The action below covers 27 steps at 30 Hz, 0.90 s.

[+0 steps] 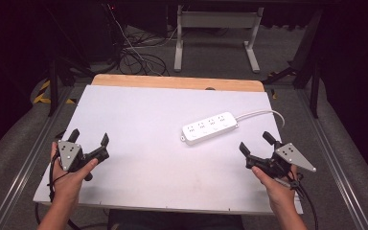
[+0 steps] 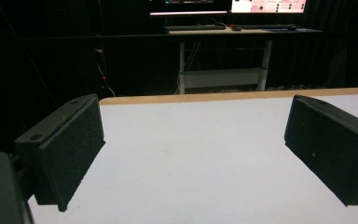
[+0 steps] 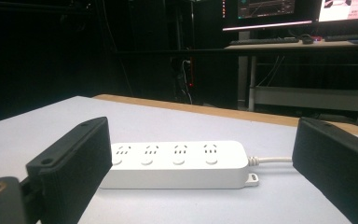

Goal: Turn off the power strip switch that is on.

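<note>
A dark room surrounds the white table [image 1: 143, 143], with a wooden strip along its far edge, a tangle of cables on the floor beyond, and a desk with lit monitors [image 3: 279, 11] farther back. On the right half of the table lies the white power strip [image 1: 209, 127], flat, sockets up, its white cord [image 1: 263, 114] running off toward the far right corner. My right gripper [image 1: 257, 145] hovers near my edge of the table, jaws spread wide and empty; in the right gripper view the power strip [image 3: 179, 164] sits between the jaws but farther off, not touching them. My left gripper [image 1: 89, 139] is well apart at the left side, jaws likewise spread wide over bare table, holding nothing.
</note>
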Tool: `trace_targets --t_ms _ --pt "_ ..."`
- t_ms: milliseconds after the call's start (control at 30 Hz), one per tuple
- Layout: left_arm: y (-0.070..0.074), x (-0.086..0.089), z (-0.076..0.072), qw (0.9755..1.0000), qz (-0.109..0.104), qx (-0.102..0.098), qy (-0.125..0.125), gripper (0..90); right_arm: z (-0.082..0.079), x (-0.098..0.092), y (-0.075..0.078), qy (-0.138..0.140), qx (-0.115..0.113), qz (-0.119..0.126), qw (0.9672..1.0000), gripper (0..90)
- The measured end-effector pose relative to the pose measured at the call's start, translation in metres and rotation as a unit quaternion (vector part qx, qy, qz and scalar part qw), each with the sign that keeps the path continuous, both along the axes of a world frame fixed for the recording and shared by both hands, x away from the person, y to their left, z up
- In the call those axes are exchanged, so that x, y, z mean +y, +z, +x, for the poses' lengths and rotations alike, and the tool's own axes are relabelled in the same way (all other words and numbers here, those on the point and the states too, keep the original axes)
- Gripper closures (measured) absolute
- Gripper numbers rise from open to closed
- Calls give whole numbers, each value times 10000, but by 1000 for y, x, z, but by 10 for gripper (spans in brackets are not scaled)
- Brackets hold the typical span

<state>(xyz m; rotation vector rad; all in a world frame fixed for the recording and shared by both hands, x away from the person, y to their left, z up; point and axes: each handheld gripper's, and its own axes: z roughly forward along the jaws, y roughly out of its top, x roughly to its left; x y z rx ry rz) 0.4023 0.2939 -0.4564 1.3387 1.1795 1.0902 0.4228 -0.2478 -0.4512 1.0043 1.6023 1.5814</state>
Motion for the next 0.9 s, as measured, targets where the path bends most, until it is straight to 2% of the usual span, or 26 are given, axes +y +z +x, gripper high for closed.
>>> trace_targets --t_ms 900 --pt "-1 0 1 10000 15 15 -3 53 1 1 -2 44 26 -81 10000 58"
